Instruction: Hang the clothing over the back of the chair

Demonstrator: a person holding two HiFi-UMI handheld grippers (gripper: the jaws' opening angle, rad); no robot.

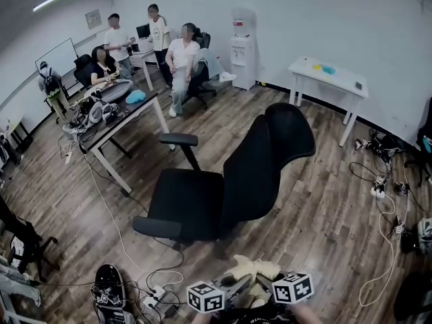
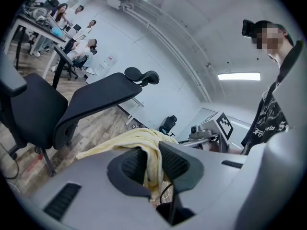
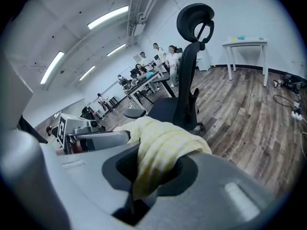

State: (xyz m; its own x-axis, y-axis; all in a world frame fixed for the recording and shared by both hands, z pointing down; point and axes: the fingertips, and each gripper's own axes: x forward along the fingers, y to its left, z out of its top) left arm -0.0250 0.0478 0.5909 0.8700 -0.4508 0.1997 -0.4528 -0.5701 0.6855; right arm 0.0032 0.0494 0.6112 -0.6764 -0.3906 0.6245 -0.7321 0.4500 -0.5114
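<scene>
left claw point(image 2: 152, 166): clamped, near level | right claw point(image 3: 156, 171): clamped, tilted down

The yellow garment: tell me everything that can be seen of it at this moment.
The garment is pale yellow, soft cloth with a faint check weave, bunched into loose folds. It hangs in the air between the two claws: the left claw is shut on one fold and the right claw on another, with short ends drooping below each. It is near the black chair but apart from it, not yet over its back. Its cut can't be made out.
</scene>
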